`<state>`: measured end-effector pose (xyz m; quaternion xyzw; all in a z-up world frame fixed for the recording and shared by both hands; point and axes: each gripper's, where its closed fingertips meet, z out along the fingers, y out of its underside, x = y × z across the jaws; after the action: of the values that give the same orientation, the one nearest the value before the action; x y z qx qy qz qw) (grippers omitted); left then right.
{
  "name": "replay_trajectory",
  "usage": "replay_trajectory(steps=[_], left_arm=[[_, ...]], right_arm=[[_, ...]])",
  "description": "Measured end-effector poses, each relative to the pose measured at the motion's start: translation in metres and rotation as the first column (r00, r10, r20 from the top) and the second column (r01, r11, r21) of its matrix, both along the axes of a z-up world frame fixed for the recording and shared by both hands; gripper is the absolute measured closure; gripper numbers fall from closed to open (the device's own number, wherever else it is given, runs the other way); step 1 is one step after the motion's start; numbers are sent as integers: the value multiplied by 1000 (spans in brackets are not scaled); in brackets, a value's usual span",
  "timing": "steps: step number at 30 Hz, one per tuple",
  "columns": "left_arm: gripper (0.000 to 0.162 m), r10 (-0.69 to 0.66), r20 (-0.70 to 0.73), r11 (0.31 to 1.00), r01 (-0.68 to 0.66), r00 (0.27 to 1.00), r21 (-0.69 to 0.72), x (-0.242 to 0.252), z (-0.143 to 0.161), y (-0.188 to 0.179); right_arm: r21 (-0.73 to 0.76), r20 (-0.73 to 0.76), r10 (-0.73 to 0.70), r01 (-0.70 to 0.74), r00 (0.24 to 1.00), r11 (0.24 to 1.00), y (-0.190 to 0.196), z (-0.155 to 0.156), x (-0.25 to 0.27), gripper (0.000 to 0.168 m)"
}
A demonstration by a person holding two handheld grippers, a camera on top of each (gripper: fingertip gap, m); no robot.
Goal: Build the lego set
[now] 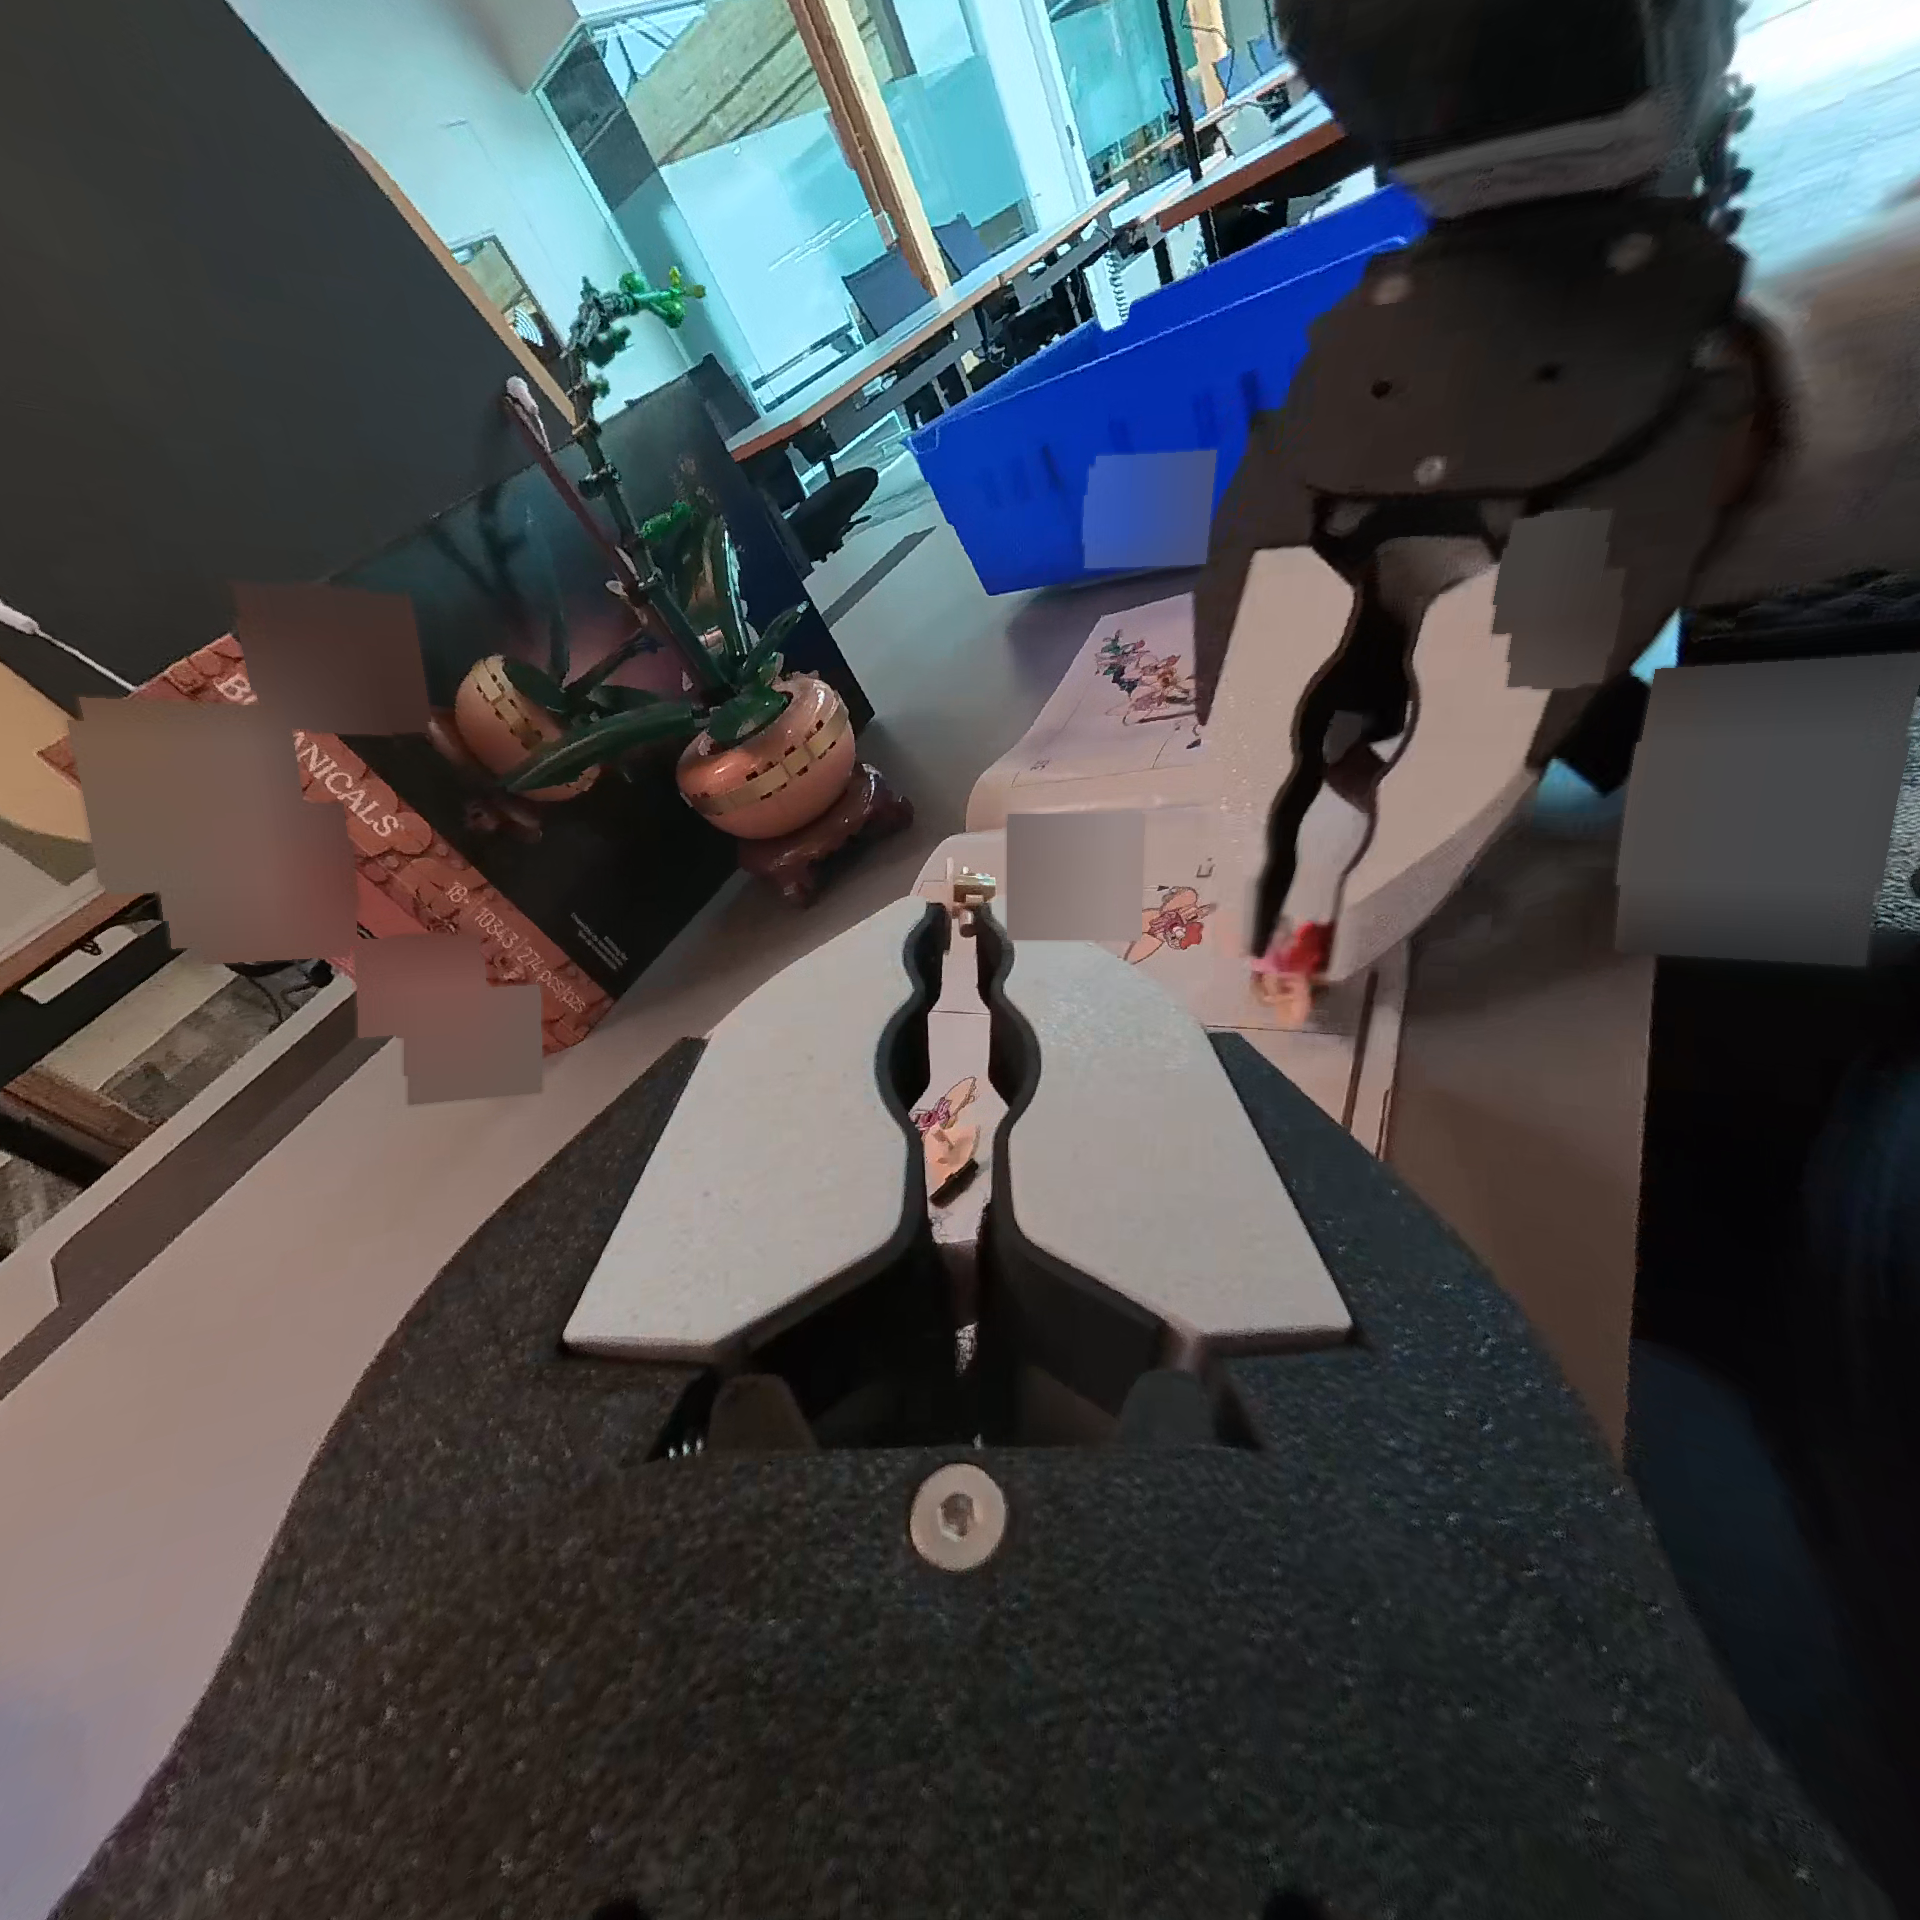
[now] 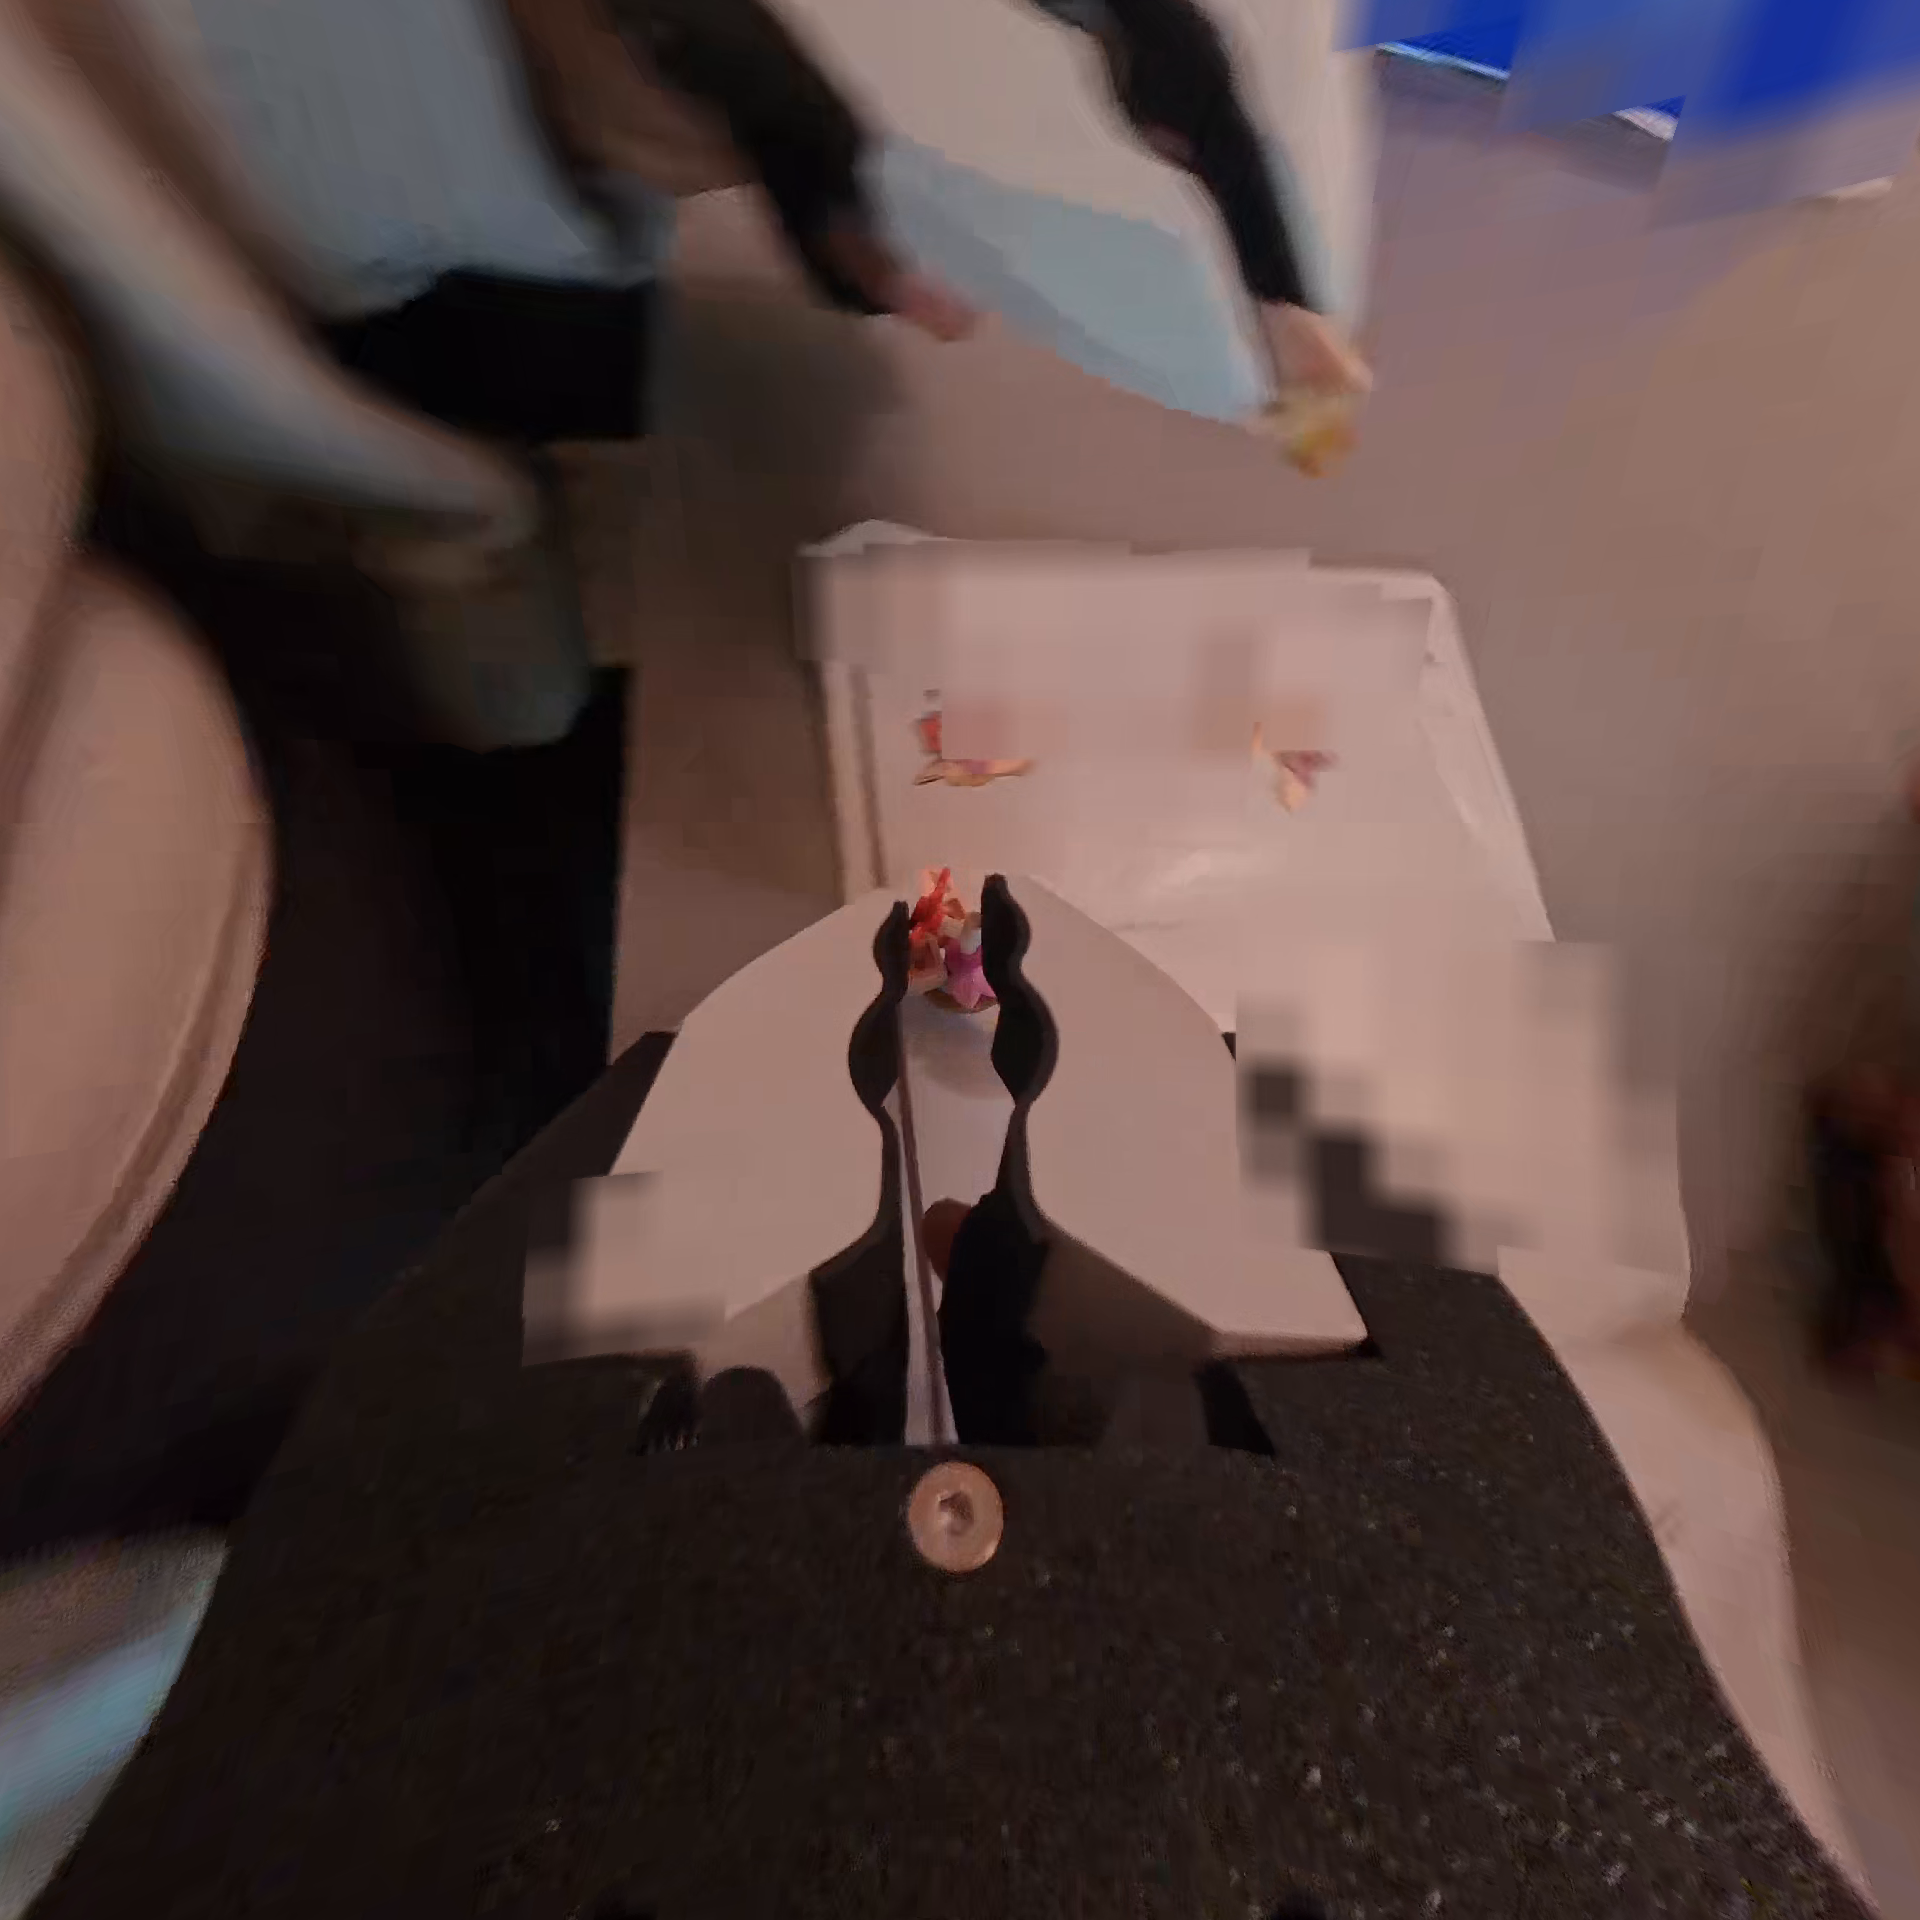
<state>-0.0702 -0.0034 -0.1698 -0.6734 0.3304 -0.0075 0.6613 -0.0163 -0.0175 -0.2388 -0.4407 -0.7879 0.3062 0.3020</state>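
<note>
My left gripper (image 1: 962, 914) is shut on a small tan lego piece (image 1: 972, 890) at its fingertips, above the open instruction booklet (image 1: 1127, 717). My right gripper (image 1: 1299, 940) comes down from the upper right and is shut on a red and pink lego flower piece (image 1: 1299, 951), just over the booklet. The right wrist view is blurred. There the flower piece (image 2: 948, 935) sits between the fingertips of my right gripper (image 2: 940, 914), over the booklet (image 2: 1143, 842). The left gripper (image 2: 1304, 358) with its tan piece (image 2: 1314, 416) shows at the top.
A built lego orchid in a pink pot (image 1: 767, 764) stands at the left of the booklet, its stem rising high. The set's box (image 1: 488, 831) leans behind it. A blue bin (image 1: 1049, 447) stands at the back. The table edge runs at the lower left.
</note>
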Motion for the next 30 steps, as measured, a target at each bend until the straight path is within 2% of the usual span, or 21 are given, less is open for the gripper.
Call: replay_trajectory(steps=[2, 5, 9, 11, 12, 14, 17, 20, 22, 24, 27, 30], left_arm=[[157, -9, -6, 1000, 9, 1000, -4, 2, 0, -1], [157, -11, -8, 1000, 11, 1000, -6, 2, -2, 0], [157, -23, -4, 1000, 23, 1000, -20, 4, -6, 0], [157, -31, -2, 999, 31, 1000, -33, 6, -9, 1], [157, -33, 0, 999, 33, 999, -36, 6, -11, 1], [157, -39, 9, 998, 39, 999, -40, 6, -12, 2], [156, -44, 24, 998, 45, 999, -39, 6, -14, 2], [156, -47, 25, 998, 48, 999, -43, 6, -16, 3], [156, -50, 13, 998, 50, 999, -47, 7, -17, 3], [156, -51, 0, 998, 51, 999, -49, 8, -19, 3], [156, -51, -16, 997, 50, 999, -51, 9, -21, 3], [156, -53, -23, 997, 52, 998, -53, 10, -22, 3]], right_arm=[[99, 53, 231, -236, 971, 967, 1, 0, 11, 155], [178, 119, 457, -472, 881, 864, 8, -2, 17, 155], [173, 160, 587, -608, 794, 775, 14, -5, 14, 155], [160, 202, 597, -628, 776, 762, 19, -12, 13, 154], [141, 222, 591, -626, 775, 767, 20, -15, 13, 147], [108, 258, 553, -593, 792, 798, 23, -19, 16, 138], [84, 191, 469, -490, 862, 867, 26, -8, 17, 132], [57, 118, 236, -244, 965, 968, 37, 3, 19, 136], [-16, 125, 36, -34, 992, 999, 44, 0, 22, 139], [-127, 171, -97, 119, 980, 985, 40, -8, 28, 135], [-273, 150, -188, 223, 971, 936, 29, -9, 27, 134], [-250, 152, -238, 271, 959, 930, 35, -15, 25, 129]])
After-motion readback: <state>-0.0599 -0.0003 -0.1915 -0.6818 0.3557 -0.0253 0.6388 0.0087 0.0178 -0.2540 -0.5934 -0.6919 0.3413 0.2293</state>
